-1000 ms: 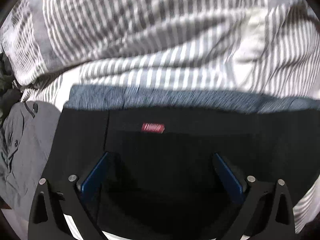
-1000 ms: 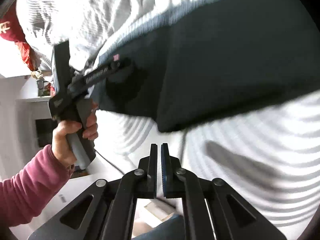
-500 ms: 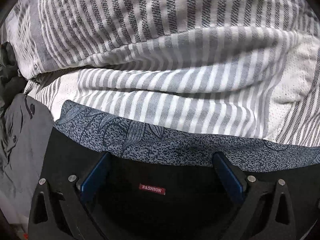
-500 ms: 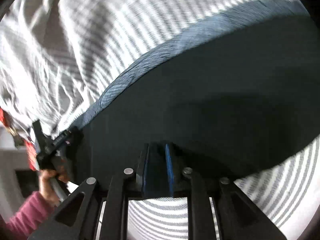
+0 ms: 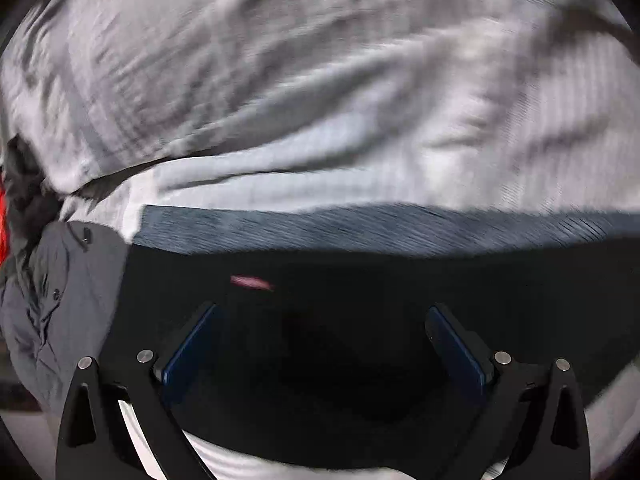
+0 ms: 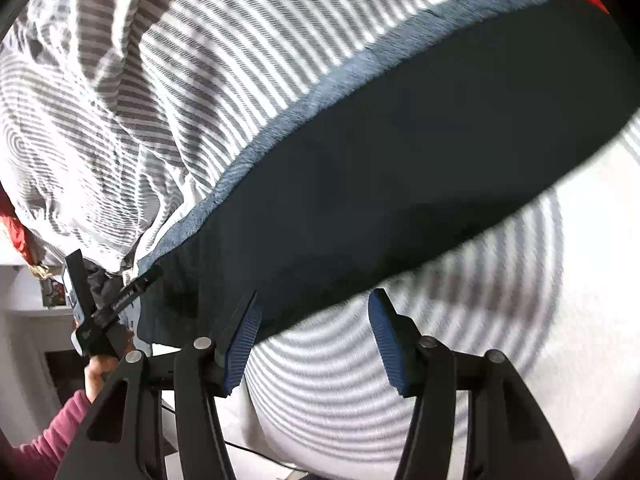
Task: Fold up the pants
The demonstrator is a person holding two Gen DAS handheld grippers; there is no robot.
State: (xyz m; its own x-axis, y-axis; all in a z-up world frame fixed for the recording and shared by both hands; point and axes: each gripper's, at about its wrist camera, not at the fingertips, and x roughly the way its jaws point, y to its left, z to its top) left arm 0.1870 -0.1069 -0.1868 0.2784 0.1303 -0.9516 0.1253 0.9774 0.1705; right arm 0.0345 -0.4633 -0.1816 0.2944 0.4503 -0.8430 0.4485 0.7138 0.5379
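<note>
Pants (image 6: 400,160) lie flat on the striped bedding (image 6: 240,60), their dark cloth spreading ahead of and under the left tool (image 5: 320,340), whose fingers stand wide apart with nothing clamped. The right tool (image 6: 316,336) is opening just beside the pants' near edge, gripping nothing.

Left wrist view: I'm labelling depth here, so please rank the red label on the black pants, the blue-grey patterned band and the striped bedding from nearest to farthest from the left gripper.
1. Red label: on the black pants, just beyond the left gripper, toward its left finger.
2. Blue-grey patterned band: along the pants' far edge.
3. Striped bedding: beyond the band, filling the upper picture.
</note>
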